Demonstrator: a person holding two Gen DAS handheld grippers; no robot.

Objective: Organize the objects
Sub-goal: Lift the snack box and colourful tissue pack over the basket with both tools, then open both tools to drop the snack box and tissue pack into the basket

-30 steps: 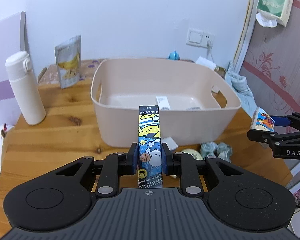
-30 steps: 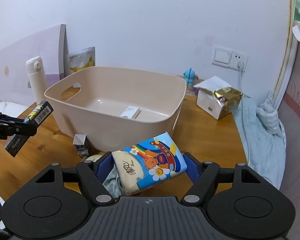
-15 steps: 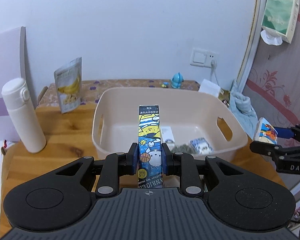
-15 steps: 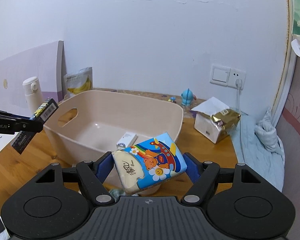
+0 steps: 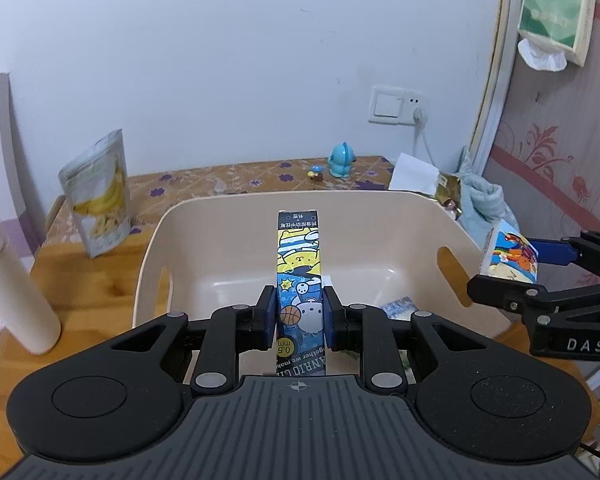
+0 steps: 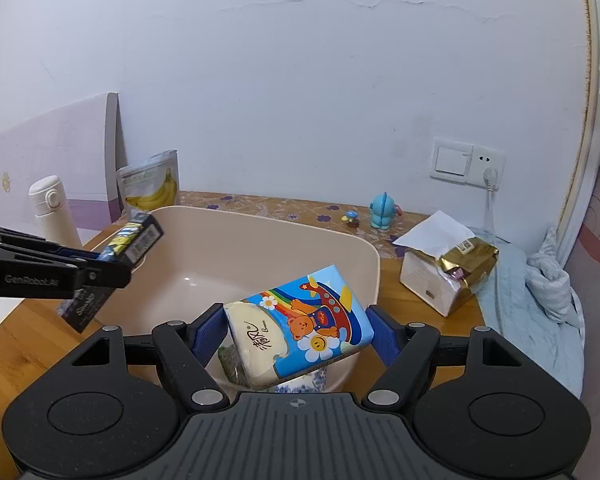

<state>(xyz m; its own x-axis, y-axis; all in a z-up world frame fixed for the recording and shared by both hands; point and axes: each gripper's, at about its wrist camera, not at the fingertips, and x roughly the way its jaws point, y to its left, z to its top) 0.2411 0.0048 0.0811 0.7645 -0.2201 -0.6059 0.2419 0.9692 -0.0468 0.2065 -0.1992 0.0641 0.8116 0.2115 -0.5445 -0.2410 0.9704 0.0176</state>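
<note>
My left gripper [image 5: 299, 312] is shut on a tall cartoon-printed pen box [image 5: 299, 264] and holds it upright above the near rim of the beige plastic bin [image 5: 156, 248]. My right gripper [image 6: 298, 336] is shut on a colourful tissue pack [image 6: 300, 328] with a bear print, held over the bin's [image 6: 364, 256] near right corner. The right gripper and tissue pack show at the right in the left wrist view [image 5: 508, 256]. The left gripper with the pen box shows at the left in the right wrist view [image 6: 132, 240]. A few small items lie on the bin floor, mostly hidden.
A white flask [image 5: 8, 280] stands left of the bin. A banana snack pouch [image 5: 98, 192] leans against the back wall. A small blue figurine [image 5: 340, 160], a gold-wrapped white box [image 6: 444, 272] and a light blue cloth [image 6: 540, 292] lie at the right.
Both grippers have risen and moved forward over the bin with their loads. The view now looks down into the bin instead of at its side.
</note>
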